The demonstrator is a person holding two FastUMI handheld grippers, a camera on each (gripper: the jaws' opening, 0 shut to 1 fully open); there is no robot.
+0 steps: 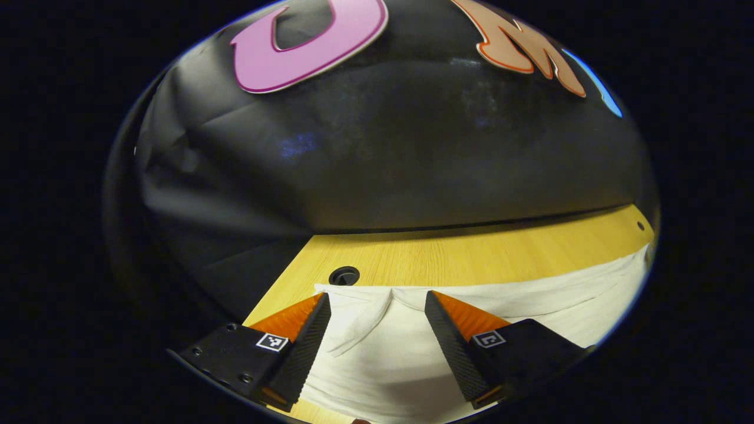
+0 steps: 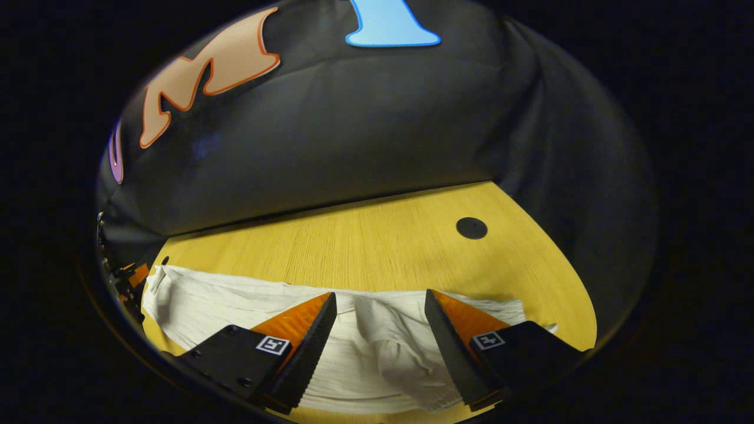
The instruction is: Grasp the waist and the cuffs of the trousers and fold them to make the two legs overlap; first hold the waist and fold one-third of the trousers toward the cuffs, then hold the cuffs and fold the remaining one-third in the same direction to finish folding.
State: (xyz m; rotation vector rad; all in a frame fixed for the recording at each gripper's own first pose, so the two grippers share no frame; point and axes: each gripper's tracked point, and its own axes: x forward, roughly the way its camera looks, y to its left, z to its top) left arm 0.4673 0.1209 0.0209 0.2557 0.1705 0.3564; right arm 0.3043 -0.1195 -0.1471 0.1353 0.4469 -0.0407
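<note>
A: Left gripper view: what do we have?

B: We see the left gripper (image 1: 377, 300) spread wide, pinching nothing. White trousers (image 1: 500, 303) lie flat on the wooden table (image 1: 471, 250), running from the fingers out to the right. One fabric edge sits just this side of the round hole (image 1: 344, 275) in the table. The hole is near the left finger's tip.

A: Is it touching cloth?

B: We can't tell if the fingers rest on it or hover; the cloth fills the gap between them.

A: Right gripper view?

B: The other gripper (image 2: 128, 281) shows at the far left, at the trousers' (image 2: 235, 303) end. The right gripper (image 2: 380, 303) is spread too, nothing pinched, with a rumpled fold between its fingers. A black round cap (image 2: 471, 228) sits on the bare table (image 2: 383, 241) beyond the trousers, well apart from them.
</note>
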